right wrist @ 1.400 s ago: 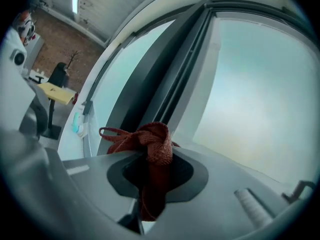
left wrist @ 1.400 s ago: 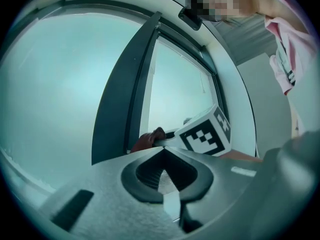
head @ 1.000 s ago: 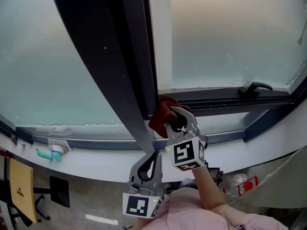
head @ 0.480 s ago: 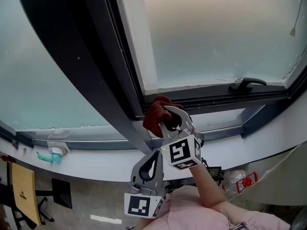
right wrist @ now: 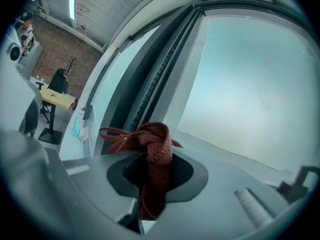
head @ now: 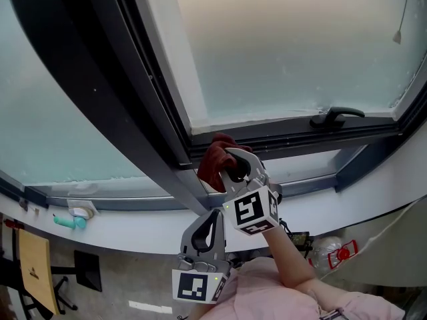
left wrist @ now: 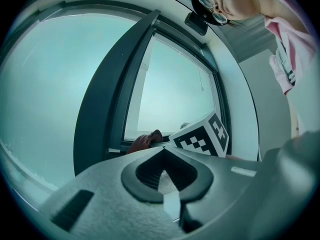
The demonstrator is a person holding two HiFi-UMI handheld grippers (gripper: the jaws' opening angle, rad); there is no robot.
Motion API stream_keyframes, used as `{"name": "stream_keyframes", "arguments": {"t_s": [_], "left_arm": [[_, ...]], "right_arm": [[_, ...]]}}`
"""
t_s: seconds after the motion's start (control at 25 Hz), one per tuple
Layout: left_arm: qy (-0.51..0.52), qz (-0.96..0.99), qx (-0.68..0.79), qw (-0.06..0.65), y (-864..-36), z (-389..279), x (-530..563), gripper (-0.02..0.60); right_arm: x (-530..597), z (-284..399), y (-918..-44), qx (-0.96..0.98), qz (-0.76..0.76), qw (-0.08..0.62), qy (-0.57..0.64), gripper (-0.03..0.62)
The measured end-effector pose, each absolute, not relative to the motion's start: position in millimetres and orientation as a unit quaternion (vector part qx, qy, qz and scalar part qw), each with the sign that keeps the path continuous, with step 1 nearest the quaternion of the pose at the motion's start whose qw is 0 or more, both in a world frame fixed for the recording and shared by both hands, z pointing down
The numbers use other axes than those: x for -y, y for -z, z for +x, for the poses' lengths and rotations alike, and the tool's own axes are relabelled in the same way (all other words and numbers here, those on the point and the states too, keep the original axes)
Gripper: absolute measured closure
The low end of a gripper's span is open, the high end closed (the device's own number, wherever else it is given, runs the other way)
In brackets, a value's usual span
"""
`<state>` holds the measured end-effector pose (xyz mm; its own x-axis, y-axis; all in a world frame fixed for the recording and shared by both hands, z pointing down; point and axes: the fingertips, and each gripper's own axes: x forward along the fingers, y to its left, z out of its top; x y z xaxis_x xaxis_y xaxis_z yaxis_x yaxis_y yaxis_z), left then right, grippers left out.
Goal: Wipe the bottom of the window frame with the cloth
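Note:
A dark red cloth (head: pixel 212 157) is bunched against the lower left corner of the dark window frame (head: pixel 287 137), where the bottom rail meets the upright post. My right gripper (head: pixel 228 156) is shut on it, marker cube toward me. In the right gripper view the cloth (right wrist: pixel 150 136) is knotted up between the jaws of that gripper (right wrist: pixel 156 159), with the frame's pale bottom ledge (right wrist: pixel 225 151) beyond. My left gripper (head: pixel 214 215) hangs lower, near my body, shut with nothing in it. From the left gripper (left wrist: pixel 163 150) view, the cloth (left wrist: pixel 142 141) and the right gripper's cube show ahead.
A black window handle (head: pixel 337 117) lies on the bottom rail to the right. A wide dark post (head: pixel 100 92) runs diagonally at left. On the white sill (head: pixel 133 222) sits a teal object (head: pixel 67 220). Below are a yellow table (head: pixel 30 265) and a plastic bottle (head: pixel 332 253).
The head view has tilted, so the window sits differently in the picture. The right gripper and cloth stay at the frame's lower left corner, shifted only slightly left. The left gripper has not moved.

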<state>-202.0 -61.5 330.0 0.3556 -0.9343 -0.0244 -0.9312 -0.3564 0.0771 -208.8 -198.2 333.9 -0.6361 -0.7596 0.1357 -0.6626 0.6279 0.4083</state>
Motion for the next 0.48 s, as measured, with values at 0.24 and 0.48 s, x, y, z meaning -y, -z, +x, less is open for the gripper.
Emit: {"name": "stream_keyframes", "arguments": {"t_s": [0.24, 0.48], "left_arm": [[0.029, 0.826, 0.563, 0.022, -329.5, -192.9, 64.6, 0.586], [0.030, 0.829, 0.558, 0.015, -326.1, -182.8, 68.3, 0.586]], "right_arm": [[200.5, -196.7, -333.6, 0.889, 0.402, 0.145, 0.162, 0.526], [202.4, -185.4, -333.5, 0.889, 0.405, 0.143, 0.158, 0.526]]}}
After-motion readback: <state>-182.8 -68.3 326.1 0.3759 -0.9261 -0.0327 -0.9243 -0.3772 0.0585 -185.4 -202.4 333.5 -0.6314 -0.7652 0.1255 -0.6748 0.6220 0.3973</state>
